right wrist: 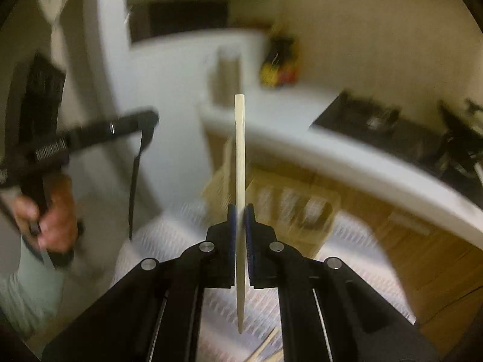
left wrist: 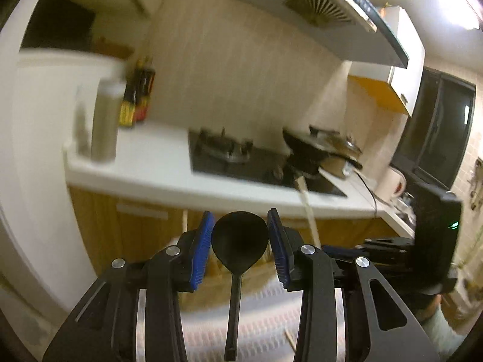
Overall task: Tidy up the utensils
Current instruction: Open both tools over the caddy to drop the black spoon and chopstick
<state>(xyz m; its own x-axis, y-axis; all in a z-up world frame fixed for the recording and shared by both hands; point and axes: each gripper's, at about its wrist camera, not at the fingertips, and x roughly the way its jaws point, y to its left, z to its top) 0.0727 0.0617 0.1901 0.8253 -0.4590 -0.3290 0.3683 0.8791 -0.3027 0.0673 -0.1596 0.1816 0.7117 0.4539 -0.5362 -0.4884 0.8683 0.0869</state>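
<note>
Holding the black spoon (left wrist: 240, 235) between my left gripper (left wrist: 240, 232) jaws, barely pinched, and the wooden spatula (right wrist: 240, 181) clamped in my right gripper (right wrist: 240, 214), I risk either slipping mid-swing.

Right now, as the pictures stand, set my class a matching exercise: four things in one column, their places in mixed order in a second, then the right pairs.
Things
1. spoon
2. wooden utensil
3. stove
4. steel canister

Places
a. set into the countertop
b. between the pads of the left hand-held gripper
c. standing at the countertop's end, beside the bottles
d. clamped in the right hand-held gripper

Pairs: 1-b, 2-d, 3-a, 4-c
</note>
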